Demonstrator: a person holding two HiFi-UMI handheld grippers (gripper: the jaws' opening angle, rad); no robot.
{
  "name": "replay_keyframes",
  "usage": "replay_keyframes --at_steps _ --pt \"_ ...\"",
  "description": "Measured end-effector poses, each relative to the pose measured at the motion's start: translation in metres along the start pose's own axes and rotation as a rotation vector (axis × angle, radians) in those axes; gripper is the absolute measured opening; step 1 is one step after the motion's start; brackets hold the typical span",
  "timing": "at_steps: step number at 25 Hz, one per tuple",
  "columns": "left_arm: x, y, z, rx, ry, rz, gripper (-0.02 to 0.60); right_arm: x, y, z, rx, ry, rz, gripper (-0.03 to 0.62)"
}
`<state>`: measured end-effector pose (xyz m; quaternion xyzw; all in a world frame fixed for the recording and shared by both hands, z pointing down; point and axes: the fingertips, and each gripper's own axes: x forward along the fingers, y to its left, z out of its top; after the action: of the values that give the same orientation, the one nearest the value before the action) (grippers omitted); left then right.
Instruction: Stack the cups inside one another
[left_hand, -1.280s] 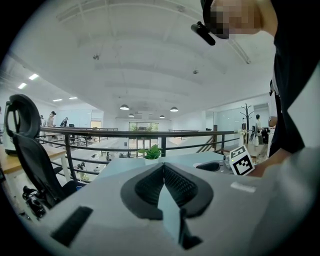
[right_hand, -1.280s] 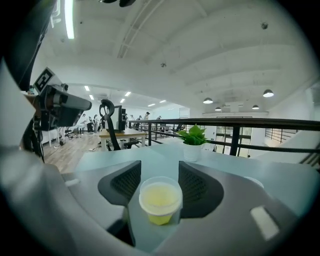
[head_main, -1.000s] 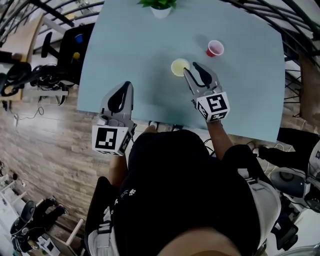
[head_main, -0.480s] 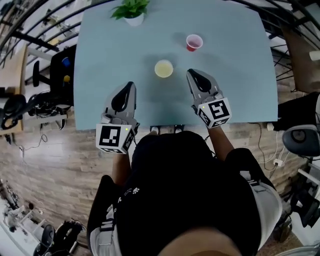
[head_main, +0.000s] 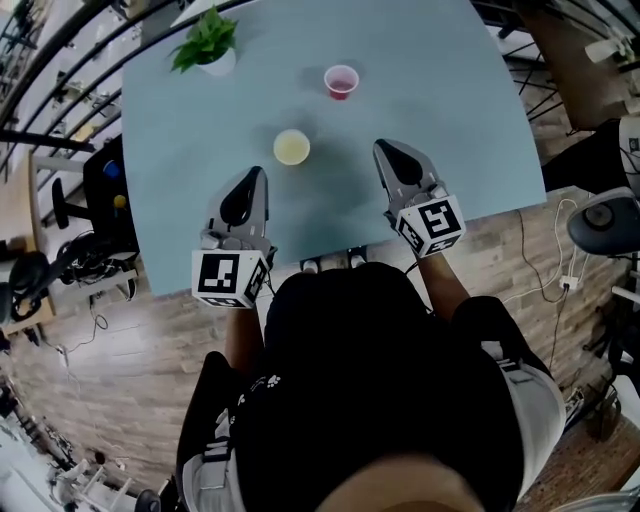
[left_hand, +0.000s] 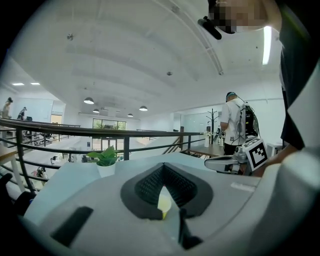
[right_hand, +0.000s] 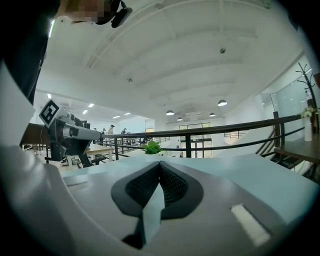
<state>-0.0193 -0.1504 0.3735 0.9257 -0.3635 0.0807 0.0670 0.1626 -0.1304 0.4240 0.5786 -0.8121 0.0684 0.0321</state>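
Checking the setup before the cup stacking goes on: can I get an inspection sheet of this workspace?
Surface: light blue table, holding only three things.
Job's things: yellow cup and red cup, upright, apart, not stacked.
Clutter: potted plant at the far corner.
Grippers: left gripper shut, empty; right gripper just closed, empty; both short of the cups.
Cables: white cable on the floor at the right.
Surroundings: wood floor, black railing.

Lower middle of the left gripper view, the yellow cup (left_hand: 164, 204) shows only as a sliver through the gap in the left gripper's (left_hand: 162, 167) jaws. The table's (head_main: 430, 90) far edge is cut off at the head view's top.
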Motion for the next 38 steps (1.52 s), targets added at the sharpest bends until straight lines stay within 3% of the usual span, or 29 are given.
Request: replay_keyframes --at_steps 8,22,38 --pt "0.011 -0.003 0.001 0.003 0.015 0.0 -0.012 0.005 -0.029 0.007 -0.006 -0.003 -0.025 0.011" --pt "0.003 0.032 0.005 -0.009 0.022 0.139 -0.012 0.079 -0.056 -0.002 -0.016 0.044 0.052 0.089" --pt "-0.006 0.056 -0.008 -0.04 0.077 0.242 -0.012 0.148 -0.074 -0.048 -0.069 0.187 0.094 0.289"
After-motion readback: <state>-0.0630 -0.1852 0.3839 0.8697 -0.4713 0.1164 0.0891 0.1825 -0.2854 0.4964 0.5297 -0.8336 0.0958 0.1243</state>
